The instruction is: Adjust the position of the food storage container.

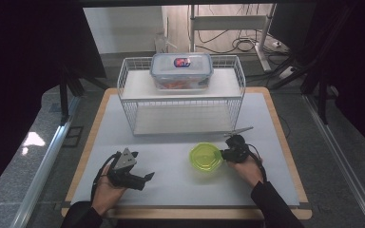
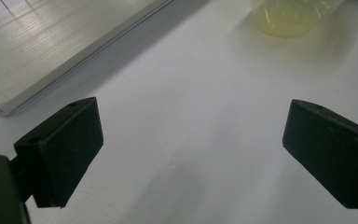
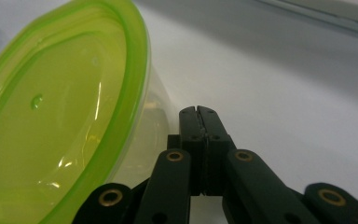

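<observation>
Green-lidded round clear plastic container (image 1: 205, 158) is set near the surface's front edge, right of centre. To its left, the left gripper (image 1: 142, 179) is held wide open and empty, apparently waiting. The right gripper (image 3: 198, 113), jaws closed on nothing, is pressed beside the container's right wall, seemingly to nudge it.

The left hand (image 1: 105, 187) grips the left gripper (image 1: 145, 178) at the near left, its jaws spread wide and pointing right. The right hand (image 1: 247, 169) holds the right gripper (image 1: 224, 154) at the near right, its jaws pressed together and pointing left.
</observation>
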A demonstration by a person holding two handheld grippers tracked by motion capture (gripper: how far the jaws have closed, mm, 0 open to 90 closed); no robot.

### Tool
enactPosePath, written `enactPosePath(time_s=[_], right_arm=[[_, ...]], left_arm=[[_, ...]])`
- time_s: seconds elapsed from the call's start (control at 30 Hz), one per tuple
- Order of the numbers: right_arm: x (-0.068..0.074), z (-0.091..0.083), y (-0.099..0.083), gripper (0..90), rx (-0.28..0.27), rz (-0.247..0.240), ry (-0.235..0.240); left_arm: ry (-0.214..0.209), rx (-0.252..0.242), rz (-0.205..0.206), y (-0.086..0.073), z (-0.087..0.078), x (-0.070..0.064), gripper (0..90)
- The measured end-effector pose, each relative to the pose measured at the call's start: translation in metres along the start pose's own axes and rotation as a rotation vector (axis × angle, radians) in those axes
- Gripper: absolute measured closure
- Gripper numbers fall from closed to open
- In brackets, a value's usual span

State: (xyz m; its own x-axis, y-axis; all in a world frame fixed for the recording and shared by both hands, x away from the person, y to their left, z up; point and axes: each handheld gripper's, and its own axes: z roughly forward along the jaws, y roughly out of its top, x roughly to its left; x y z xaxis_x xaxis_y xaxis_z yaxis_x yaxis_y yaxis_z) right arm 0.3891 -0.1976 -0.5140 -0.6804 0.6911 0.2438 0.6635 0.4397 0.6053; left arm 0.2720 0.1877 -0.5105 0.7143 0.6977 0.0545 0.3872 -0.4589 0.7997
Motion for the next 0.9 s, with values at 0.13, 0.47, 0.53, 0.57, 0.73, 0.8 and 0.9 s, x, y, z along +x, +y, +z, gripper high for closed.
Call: enactPosePath(time_s=[0.13,0.47,0.53,0.57,0.73,0.8,0.9], right_arm=[[0.005,0.01,0.009,90.0,-0.001,-0.02,0.007],[-0.001,0.007,0.017,90.0,-0.017,-0.07,-0.096],[-0.004,-0.002,0.016,90.0,-0.039,-0.068,-0.114],[-0.004,-0.007,0.015,90.0,-0.047,-0.059,-0.118],[0.002,-0.034,0.0,90.0,-0.069,-0.073,-0.147],[0.007,-0.044,-0.008,90.0,-0.084,-0.073,-0.14],[0.018,-0.055,-0.019,90.0,-0.103,-0.075,-0.115]], left_arm=[[0.0,0.001,0.0,0.0,0.0,0.0,4.9],[0.0,0.0,-0.007,0.0,0.0,0.0,4.9],[0.001,0.0,-0.001,0.0,0.0,0.0,4.9],[0.001,-0.001,-0.001,0.0,0.0,-0.001,4.9],[0.002,-0.002,-0.003,0.0,-0.001,0.0,4.9],[0.003,-0.002,0.0,0.0,-0.001,-0.001,4.9],[0.004,-0.003,0.004,0.0,-0.001,-0.001,4.9]])
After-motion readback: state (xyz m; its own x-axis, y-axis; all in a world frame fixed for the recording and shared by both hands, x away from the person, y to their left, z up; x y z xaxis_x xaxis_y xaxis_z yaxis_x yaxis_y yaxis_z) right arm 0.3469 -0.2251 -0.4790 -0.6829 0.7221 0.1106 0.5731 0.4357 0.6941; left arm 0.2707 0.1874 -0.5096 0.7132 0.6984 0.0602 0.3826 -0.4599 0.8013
